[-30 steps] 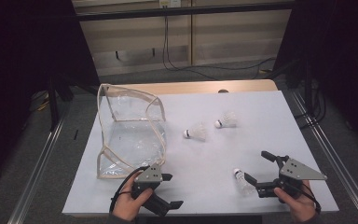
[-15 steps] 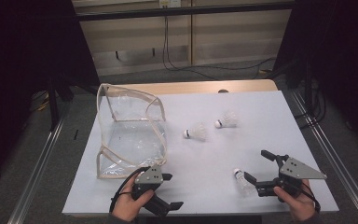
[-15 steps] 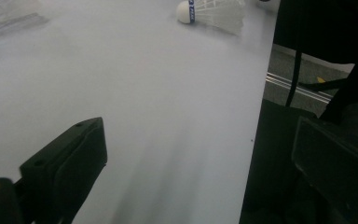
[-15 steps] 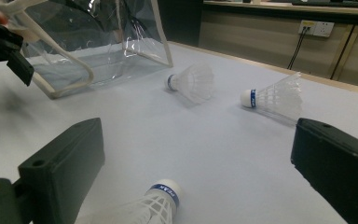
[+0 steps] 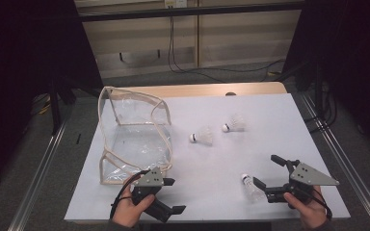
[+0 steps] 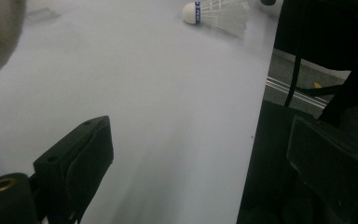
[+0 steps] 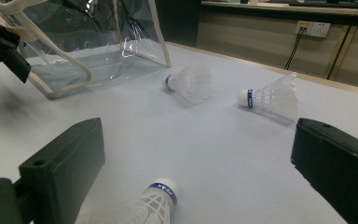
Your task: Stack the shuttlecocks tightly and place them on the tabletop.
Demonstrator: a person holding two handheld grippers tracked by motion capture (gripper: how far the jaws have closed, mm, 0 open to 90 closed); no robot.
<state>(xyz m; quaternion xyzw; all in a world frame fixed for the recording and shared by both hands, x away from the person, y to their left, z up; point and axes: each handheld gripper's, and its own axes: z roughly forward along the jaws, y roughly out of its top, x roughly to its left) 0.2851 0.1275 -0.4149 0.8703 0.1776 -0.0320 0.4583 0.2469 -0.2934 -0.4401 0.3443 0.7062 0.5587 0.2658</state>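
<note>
You have 3 shuttlecocks on the table [image 5: 279, 115]: 1 [image 7: 154, 201] lies between your right gripper's [image 5: 268, 172] wide-open, empty jaws, its blue band reading "PEAK". The other 2 [image 5: 201, 137] [image 5: 234, 123] lie near the 1 clear bag [image 5: 135, 139]; your left gripper [image 5: 171, 195] gapes empty.

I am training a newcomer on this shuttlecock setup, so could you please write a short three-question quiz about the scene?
1. How many shuttlecocks lie on the table?
2. True or false: the right gripper is shut on a shuttlecock.
3. Which thing stands nearest the left gripper: A the clear bag, B the wall socket?

Key:
1. Three: the near shuttlecock, the middle shuttlecock, the far shuttlecock.
2. False; its jaws stand open around the near one.
3. A.
</note>
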